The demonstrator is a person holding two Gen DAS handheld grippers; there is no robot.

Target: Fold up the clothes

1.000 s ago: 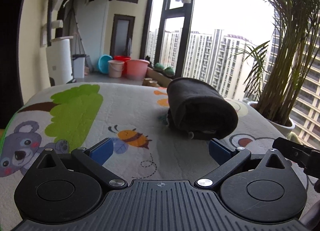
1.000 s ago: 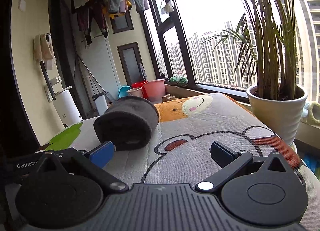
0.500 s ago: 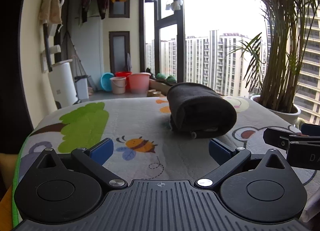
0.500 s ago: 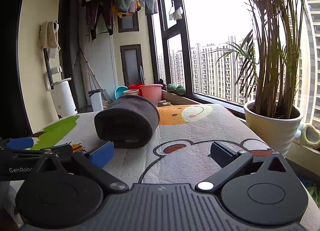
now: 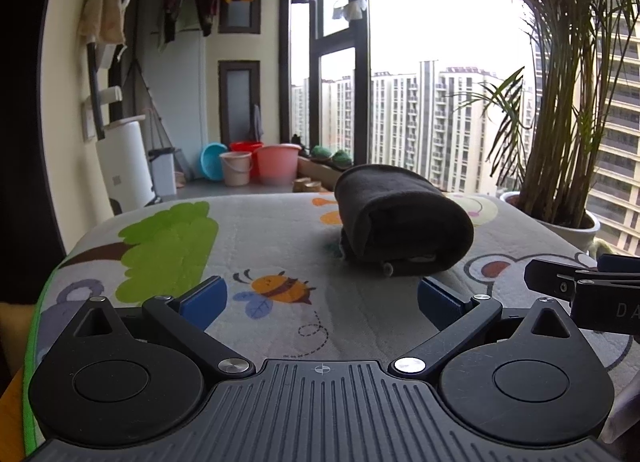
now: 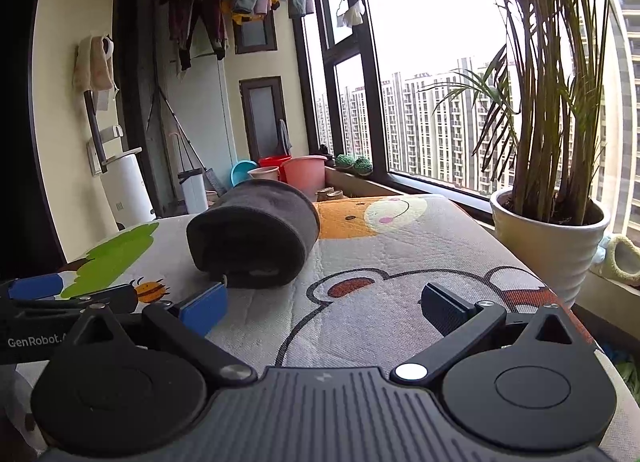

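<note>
The dark rolled garment (image 5: 404,228) is lying centre-right of the frame on the cartoon-print worktop (image 5: 280,230). Both the left tool (image 5: 320,298) and right tool (image 6: 322,304) are gaping, empty. Soft, light, probably unrolling easily; I'd be pinching its loose lower edge.

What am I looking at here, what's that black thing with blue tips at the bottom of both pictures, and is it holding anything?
Those are two handheld claws, one in each of a person's hands, each with a wide-angle camera looking forward along its two fingers. One picture comes from the left claw, the other from the right claw. The blue tips are the finger pads. Both claws are open and hold nothing. Each camera also catches the other claw at the edge of its view. On the cartoon-print mat lies a dark garment, already rolled into a bundle, ahead of the claws and untouched. A potted palm stands to the right by the window.
</note>
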